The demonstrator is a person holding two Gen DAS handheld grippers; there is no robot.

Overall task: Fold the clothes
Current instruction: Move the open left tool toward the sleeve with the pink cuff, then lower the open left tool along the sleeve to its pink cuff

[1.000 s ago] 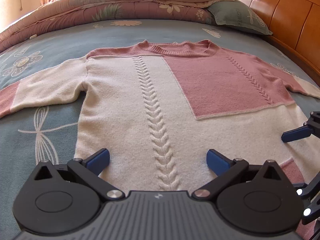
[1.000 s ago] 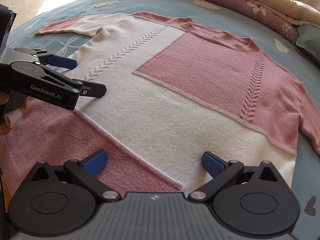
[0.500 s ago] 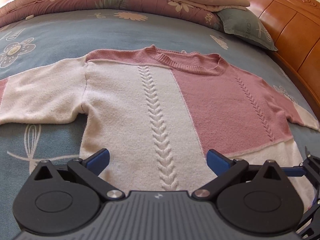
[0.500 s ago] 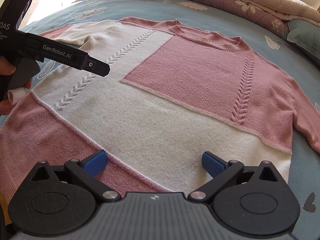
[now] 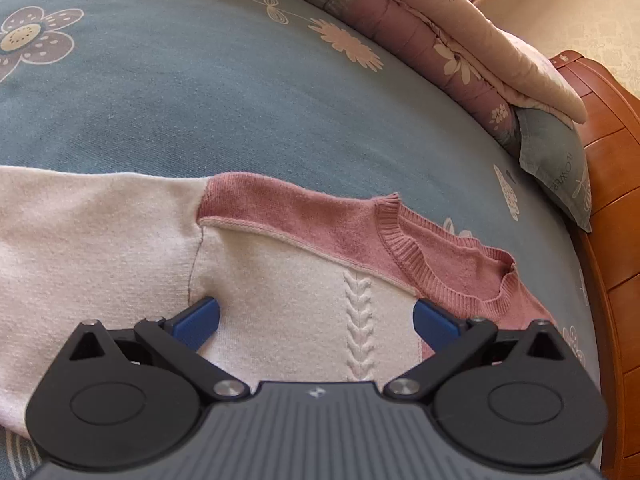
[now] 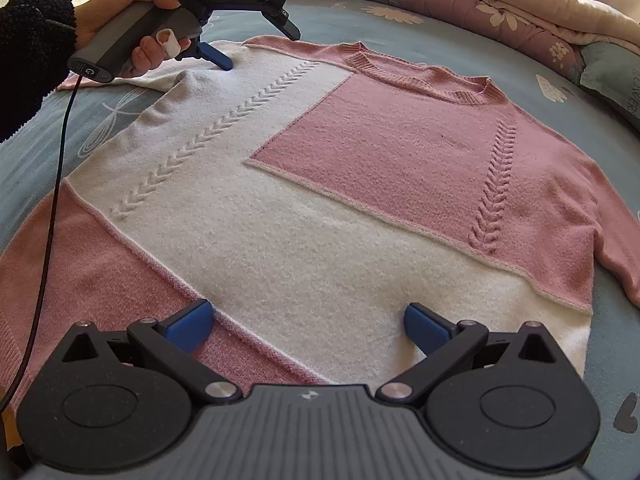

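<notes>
Your left tongs (image 6: 260,46) are held out ahead and to the left, seen from the right wrist camera with your left hand (image 6: 136,12) wrapped around the grey handle, thumb on top and fingers curled beneath; one finger wears a white band. A dark fuzzy sleeve (image 6: 32,56) covers that wrist. These tongs are spread wide, one blue fingertip (image 6: 218,58) pointing down, the other arm angled forward and higher. In their own camera the left tongs (image 5: 316,318) show both blue pads far apart. Your right tongs (image 6: 306,322) sit low and level, likewise spread wide with nothing between the pads.
</notes>
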